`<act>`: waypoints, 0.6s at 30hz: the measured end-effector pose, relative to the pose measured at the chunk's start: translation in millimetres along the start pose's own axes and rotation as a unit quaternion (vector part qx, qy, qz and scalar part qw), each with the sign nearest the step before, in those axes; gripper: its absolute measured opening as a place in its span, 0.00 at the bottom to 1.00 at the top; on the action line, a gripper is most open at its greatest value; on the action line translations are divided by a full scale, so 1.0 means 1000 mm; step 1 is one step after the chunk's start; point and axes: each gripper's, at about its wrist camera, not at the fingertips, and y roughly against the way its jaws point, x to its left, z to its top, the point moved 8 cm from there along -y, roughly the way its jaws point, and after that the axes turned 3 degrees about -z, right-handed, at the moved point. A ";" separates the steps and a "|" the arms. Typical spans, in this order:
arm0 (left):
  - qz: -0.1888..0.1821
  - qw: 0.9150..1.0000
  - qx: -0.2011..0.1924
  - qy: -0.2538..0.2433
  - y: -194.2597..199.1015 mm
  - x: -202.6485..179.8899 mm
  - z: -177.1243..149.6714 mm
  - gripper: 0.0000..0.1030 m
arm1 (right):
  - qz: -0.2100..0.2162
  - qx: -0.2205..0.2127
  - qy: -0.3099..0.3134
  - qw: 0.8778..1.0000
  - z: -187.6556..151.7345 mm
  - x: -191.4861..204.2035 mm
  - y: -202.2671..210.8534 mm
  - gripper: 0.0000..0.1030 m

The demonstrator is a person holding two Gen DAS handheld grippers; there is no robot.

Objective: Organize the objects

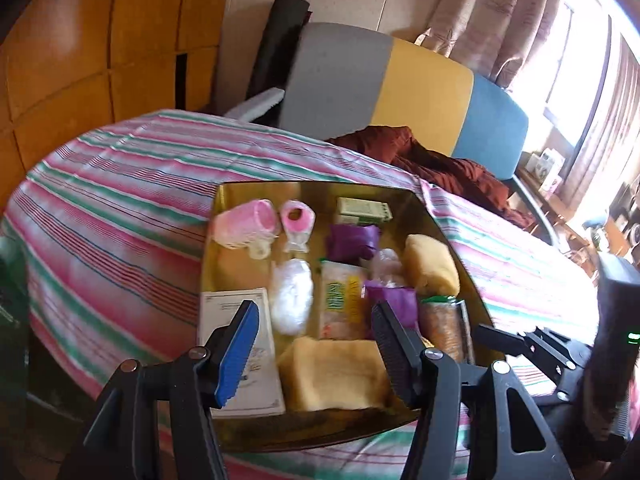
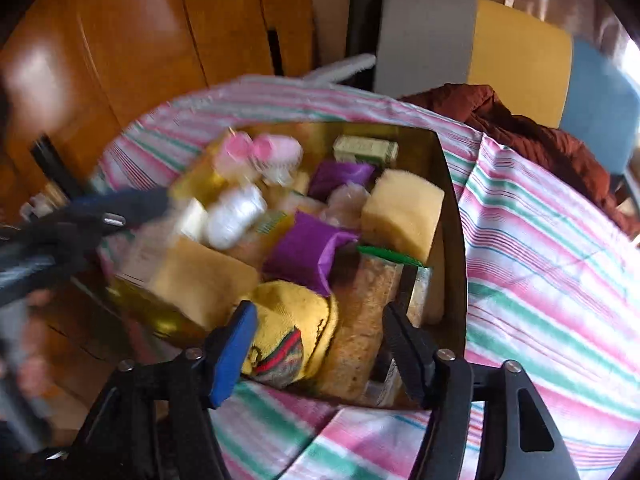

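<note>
A gold tray [image 1: 234, 258] sits on a striped cloth and is packed with items. These include a pink cup [image 1: 244, 224], a green box [image 1: 362, 210], purple pouches [image 1: 352, 240], a white plastic bag [image 1: 290, 296], a booklet [image 1: 264, 394], a biscuit packet [image 1: 444, 328] and yellow sponges [image 1: 332, 372]. My left gripper [image 1: 316, 344] is open above the tray's near edge, over a sponge. My right gripper [image 2: 320, 344] is open over a yellow knitted item [image 2: 288, 320] at the tray's [image 2: 454, 200] near corner. The left gripper [image 2: 120, 208] appears blurred at the left of the right wrist view.
The striped pink, green and white cloth [image 1: 120, 200] covers the table. Behind it stands a chair with a grey, yellow and blue back [image 1: 424, 88], with a rust-red garment [image 1: 440, 160] on it. Wooden cabinet doors [image 1: 100, 40] fill the left, curtains and a bright window [image 1: 568, 52] the right.
</note>
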 end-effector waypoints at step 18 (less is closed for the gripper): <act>0.063 0.996 -0.043 -0.050 0.025 -0.020 -0.007 0.65 | -0.010 -0.036 -0.050 0.998 0.000 -0.011 0.019 0.86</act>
